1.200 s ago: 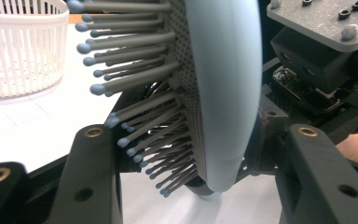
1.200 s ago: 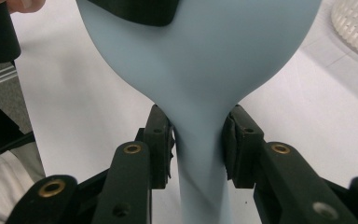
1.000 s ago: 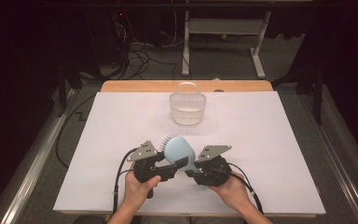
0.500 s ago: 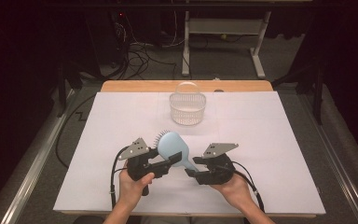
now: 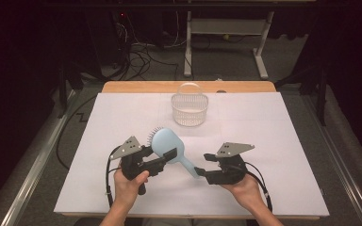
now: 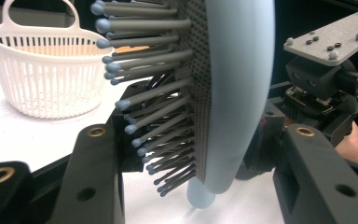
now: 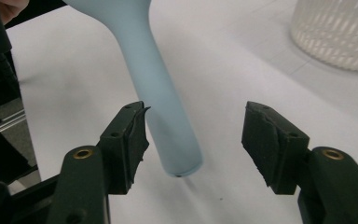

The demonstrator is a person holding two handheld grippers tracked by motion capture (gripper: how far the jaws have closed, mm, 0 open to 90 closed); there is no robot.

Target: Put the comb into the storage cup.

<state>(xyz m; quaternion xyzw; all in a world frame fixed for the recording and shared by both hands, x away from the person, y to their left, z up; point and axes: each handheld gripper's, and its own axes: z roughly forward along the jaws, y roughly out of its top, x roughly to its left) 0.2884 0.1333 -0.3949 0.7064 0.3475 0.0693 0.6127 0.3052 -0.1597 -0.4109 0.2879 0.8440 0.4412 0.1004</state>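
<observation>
a pale blue hairbrush [image 5: 168,147] is held above the near middle of the white-covered counter [image 5: 273,141], head up and toward the left, handle slanting down to the right.

left gripper [image 5: 162,157]: jaws clenched on the brush head. in the left gripper view the head [image 6: 235,88] stands between the two black jaws, smooth back toward the right jaw, grey bristles [image 6: 158,93] with rounded tips pointing toward the left jaw. the person's left hand [image 5: 129,181] grips the body from below; grey three-cornered plate on top.

right gripper [image 5: 199,172]: jaws released, spread wide. in the right gripper view the handle's end [image 7: 175,140] hangs between them, close beside the left-hand jaw; cannot tell whether it touches. well apart from the other jaw. right hand [image 5: 240,186] under the gripper body.

white slatted basket [image 5: 189,106] with a looped handle stands upright toward the far middle of the counter, well apart from the brush and both grippers. a wooden edge [image 5: 132,87] runs along the far side of the counter. cables lie on the dark floor [image 5: 141,56] beyond.
</observation>
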